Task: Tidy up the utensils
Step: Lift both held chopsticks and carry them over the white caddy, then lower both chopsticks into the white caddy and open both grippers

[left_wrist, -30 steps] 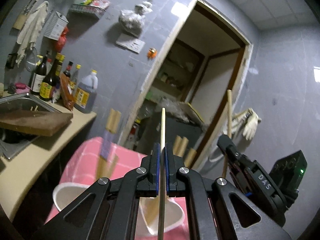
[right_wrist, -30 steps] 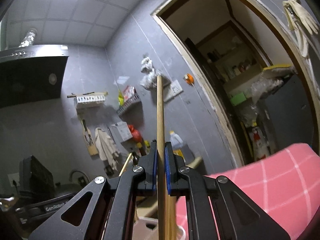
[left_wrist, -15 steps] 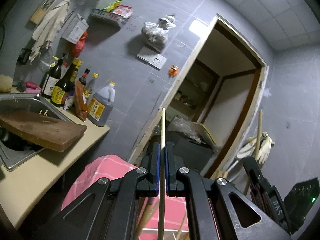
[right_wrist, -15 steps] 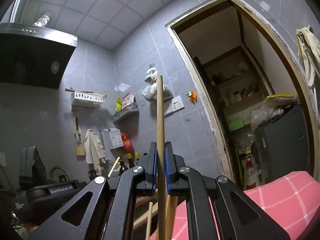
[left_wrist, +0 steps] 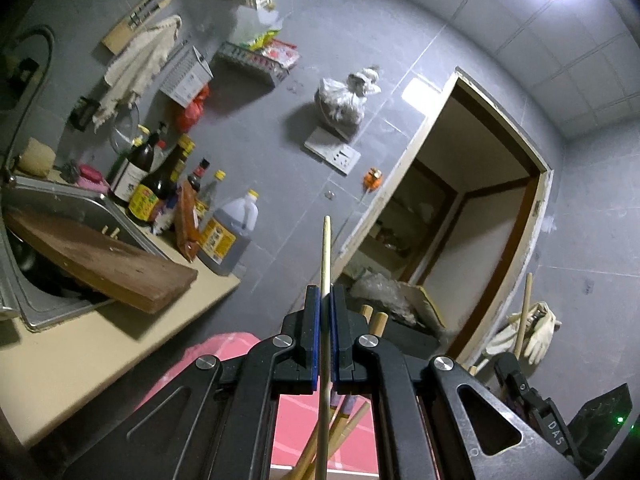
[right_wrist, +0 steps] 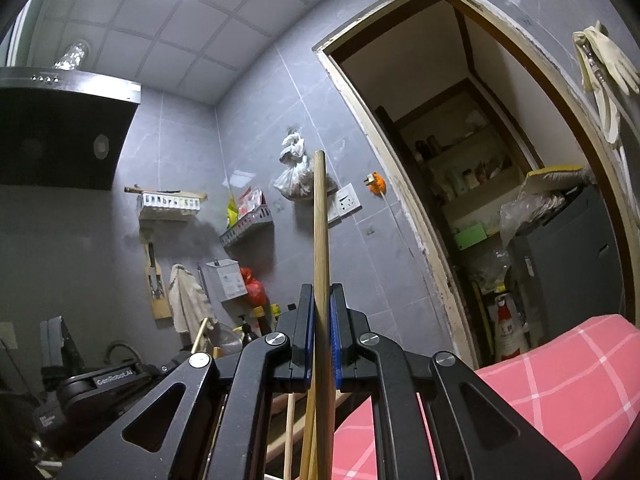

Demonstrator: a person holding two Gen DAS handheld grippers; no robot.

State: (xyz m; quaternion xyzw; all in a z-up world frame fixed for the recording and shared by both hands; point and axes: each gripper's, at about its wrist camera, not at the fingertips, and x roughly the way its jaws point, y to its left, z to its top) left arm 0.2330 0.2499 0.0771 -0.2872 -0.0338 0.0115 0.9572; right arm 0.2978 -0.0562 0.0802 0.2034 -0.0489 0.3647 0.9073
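My left gripper [left_wrist: 326, 296] is shut on a thin pale chopstick [left_wrist: 325, 252] that stands upright between its blue pads. Below it, more wooden utensil handles [left_wrist: 340, 436] lean together over the pink checked cloth [left_wrist: 304, 436]; what holds them is hidden. My right gripper [right_wrist: 321, 296] is shut on a thicker wooden stick [right_wrist: 320, 216] that also points up. Other sticks [right_wrist: 308, 432] lean below its jaws. The right gripper's body [left_wrist: 532, 404] shows at the lower right of the left wrist view, and the left gripper's body [right_wrist: 92, 384] at the lower left of the right wrist view.
A counter [left_wrist: 80, 356] at left carries a steel sink [left_wrist: 48, 216], a wooden cutting board [left_wrist: 100, 264] across it and several sauce bottles [left_wrist: 160, 192]. A doorway [right_wrist: 480, 184] opens into a pantry. Gloves [left_wrist: 536, 332] hang beside it.
The left wrist view has swung up and rolled: the white holder and its sticks have dropped out of the bottom, and the counter sits higher. Both grippers stay shut on their sticks.
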